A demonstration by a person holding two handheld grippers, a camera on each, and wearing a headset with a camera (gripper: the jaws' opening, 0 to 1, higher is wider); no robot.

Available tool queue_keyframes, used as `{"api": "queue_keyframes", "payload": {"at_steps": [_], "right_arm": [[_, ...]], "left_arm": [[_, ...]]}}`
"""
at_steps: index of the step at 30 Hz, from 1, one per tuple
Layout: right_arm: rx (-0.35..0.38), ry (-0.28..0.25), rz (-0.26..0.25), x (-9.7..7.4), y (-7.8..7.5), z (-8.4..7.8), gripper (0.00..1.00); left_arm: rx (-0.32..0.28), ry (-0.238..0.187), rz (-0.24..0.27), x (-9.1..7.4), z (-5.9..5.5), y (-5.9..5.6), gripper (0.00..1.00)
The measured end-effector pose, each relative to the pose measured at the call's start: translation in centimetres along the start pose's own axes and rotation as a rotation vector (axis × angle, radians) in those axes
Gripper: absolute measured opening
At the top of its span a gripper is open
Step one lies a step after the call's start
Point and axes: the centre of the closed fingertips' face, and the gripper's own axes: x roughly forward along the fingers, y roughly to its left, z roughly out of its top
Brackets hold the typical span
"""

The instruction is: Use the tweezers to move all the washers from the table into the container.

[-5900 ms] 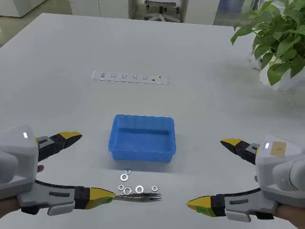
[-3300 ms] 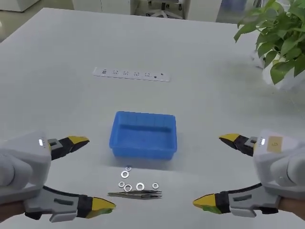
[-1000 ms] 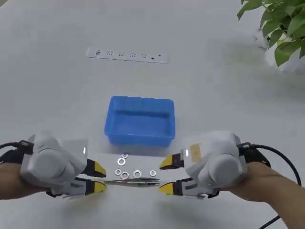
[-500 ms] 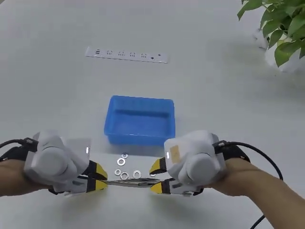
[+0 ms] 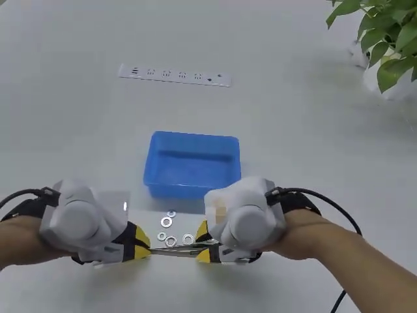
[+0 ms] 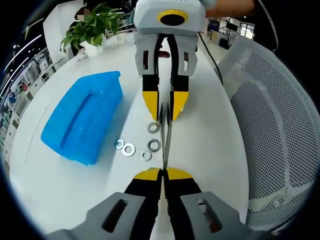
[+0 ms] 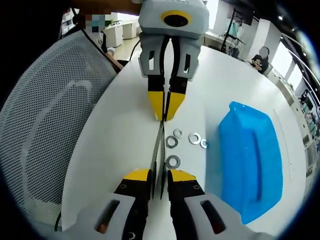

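Steel tweezers [image 5: 172, 251] lie on the white table in front of the blue container [image 5: 192, 163]. My left gripper [image 5: 142, 243] is shut on their left end [image 6: 163, 165]. My right gripper [image 5: 202, 244] faces it, jaws drawn in against both tweezer arms [image 7: 158, 150] at the other end. Several washers [image 5: 166, 222] lie between the tweezers and the container, also seen as washers [image 6: 154, 145] and washers [image 7: 172, 142] beside the tweezers. The container [image 6: 82, 117] holds nothing that I can see.
A white power strip [image 5: 174, 74] lies far behind the container. A potted plant [image 5: 384, 39] stands at the far right. A mesh chair back [image 6: 270, 125] sits behind the table's near edge. Cables run from both grippers along the person's forearms.
Both grippers came down from wide open at the table's sides and turned inward. Over the last second the right one slid left onto the tweezers and both narrowed their jaws.
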Motion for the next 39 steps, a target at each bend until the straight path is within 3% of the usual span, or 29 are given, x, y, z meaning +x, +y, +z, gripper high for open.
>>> {"api": "queue_keyframes", "payload": {"at_steps": [13,20,28,39], "right_arm": [[0.035,-0.005,-0.006,0.1,-0.3,0.1,0.12],[0.038,-0.006,-0.018,0.1,-0.2,0.1,0.12],[0.047,-0.008,-0.039,-0.2,-0.2,-0.1,0.12],[0.065,-0.031,-0.064,-0.9,-0.2,-0.2,0.12]], "left_arm": [[0.024,0.003,0.019,-0.1,0.0,0.1,0.06],[0.007,-0.015,0.032,-1.2,0.9,0.2,0.05],[0.020,-0.044,0.051,-2.6,2.7,-0.1,0.05],[0.063,-0.123,0.078,-4.3,6.7,-0.1,0.05]]}}
